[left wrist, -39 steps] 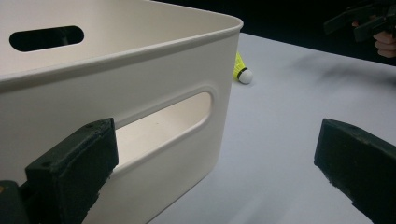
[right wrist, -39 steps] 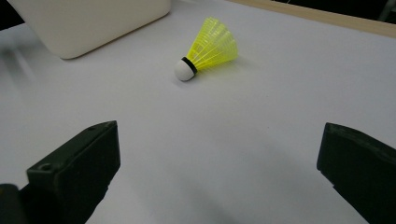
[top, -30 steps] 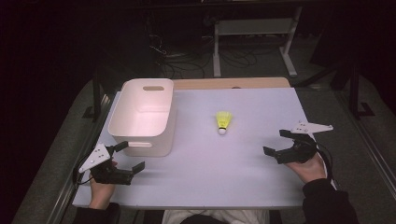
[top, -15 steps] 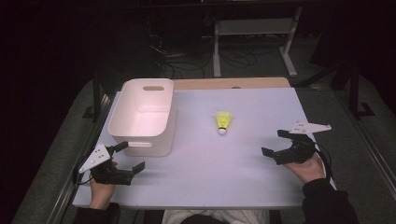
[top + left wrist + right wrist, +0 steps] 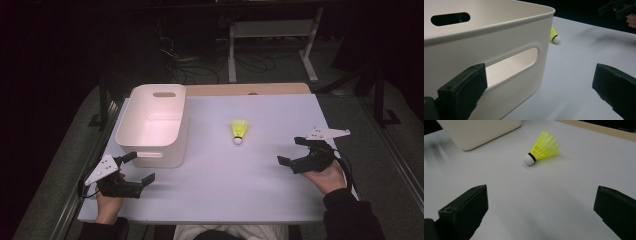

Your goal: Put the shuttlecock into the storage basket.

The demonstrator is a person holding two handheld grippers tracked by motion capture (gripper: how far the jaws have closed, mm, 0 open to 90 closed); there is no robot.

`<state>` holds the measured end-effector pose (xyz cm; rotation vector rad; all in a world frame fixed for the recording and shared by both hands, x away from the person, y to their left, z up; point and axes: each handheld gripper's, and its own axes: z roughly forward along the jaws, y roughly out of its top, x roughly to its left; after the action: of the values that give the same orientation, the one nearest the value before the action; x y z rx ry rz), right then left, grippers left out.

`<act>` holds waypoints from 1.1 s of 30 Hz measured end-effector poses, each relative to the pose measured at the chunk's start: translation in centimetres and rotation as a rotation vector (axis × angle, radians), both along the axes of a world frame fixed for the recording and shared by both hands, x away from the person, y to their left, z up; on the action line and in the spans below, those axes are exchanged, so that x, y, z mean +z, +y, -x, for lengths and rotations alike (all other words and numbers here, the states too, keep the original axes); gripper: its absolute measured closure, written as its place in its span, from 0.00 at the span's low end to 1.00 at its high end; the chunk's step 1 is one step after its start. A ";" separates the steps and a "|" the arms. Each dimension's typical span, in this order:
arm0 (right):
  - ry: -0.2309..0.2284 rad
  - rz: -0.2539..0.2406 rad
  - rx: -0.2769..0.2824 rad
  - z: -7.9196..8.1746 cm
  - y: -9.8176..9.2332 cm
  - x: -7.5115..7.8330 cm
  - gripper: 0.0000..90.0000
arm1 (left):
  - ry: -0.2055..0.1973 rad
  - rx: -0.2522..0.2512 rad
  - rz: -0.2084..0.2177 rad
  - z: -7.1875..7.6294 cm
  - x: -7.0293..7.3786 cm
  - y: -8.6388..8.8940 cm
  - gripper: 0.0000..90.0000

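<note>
A yellow shuttlecock (image 5: 239, 131) with a white cork lies on its side near the middle of the white table (image 5: 250, 170); it also shows ahead of the right jaws (image 5: 541, 148) and past the bin's corner (image 5: 554, 36). A white plastic bin (image 5: 154, 122) stands at the left. My left gripper (image 5: 137, 167) is open just in front of the bin's near wall (image 5: 506, 62), holding nothing. My right gripper (image 5: 291, 151) is open at the right, apart from the shuttlecock, with its jaws wide.
A wooden strip (image 5: 247, 89) runs along the table's far edge. Beyond it stand a metal frame (image 5: 272, 30) and cables on a dark floor. The bin's corner (image 5: 481, 132) shows in the right gripper view.
My right gripper has moved slightly left toward the shuttlecock. The left gripper, the bin and the shuttlecock have stayed put.
</note>
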<state>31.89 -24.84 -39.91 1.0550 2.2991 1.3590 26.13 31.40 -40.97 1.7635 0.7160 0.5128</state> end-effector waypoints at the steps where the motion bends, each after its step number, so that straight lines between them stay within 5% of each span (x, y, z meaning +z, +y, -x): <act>1: 0.001 0.001 -0.002 -0.1 0.0 0.1 0.00 | 0.000 0.000 -0.001 0.0 0.0 0.0 0.00; 33: 0.023 0.062 0.037 -3.1 1.7 2.8 0.00 | -0.007 0.008 0.014 0.2 0.1 0.1 0.00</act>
<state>34.97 -23.10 -37.10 1.0191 2.3731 1.2870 25.92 31.54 -40.89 1.7454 0.7205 0.5173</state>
